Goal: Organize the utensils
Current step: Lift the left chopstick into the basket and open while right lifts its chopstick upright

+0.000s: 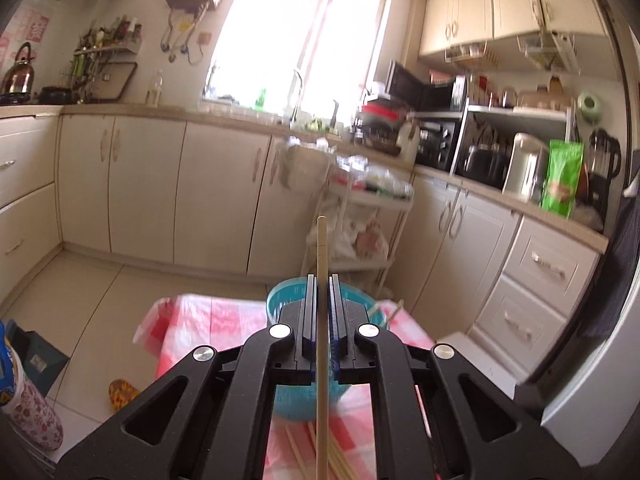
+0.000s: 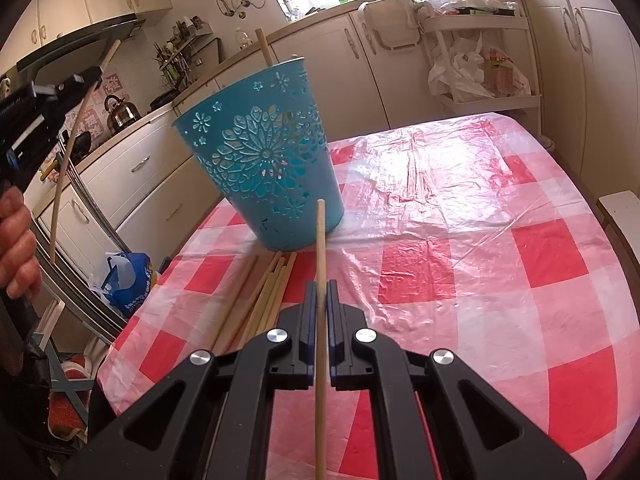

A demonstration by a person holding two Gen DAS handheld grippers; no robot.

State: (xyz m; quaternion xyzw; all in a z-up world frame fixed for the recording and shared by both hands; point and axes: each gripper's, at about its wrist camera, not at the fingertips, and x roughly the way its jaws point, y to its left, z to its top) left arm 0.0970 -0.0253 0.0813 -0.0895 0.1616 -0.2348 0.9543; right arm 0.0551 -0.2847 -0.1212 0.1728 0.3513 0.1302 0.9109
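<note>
A blue cut-out plastic basket (image 2: 264,152) stands on the red-checked table (image 2: 460,240), with one chopstick (image 2: 265,50) sticking out of it. Several loose wooden chopsticks (image 2: 260,300) lie in front of it. My right gripper (image 2: 321,288) is shut on a chopstick (image 2: 320,240), held just before the basket. My left gripper (image 1: 322,284) is shut on another chopstick (image 1: 321,248) above the basket (image 1: 280,300). It also shows in the right wrist view (image 2: 94,76) at upper left, raised, holding its chopstick (image 2: 68,152).
A white trolley (image 2: 480,40) with plastic bags stands beyond the table. Cream kitchen cabinets (image 1: 160,184) line the walls. A blue bag (image 2: 128,280) lies on the floor left of the table. A chair edge (image 2: 620,208) is at the right.
</note>
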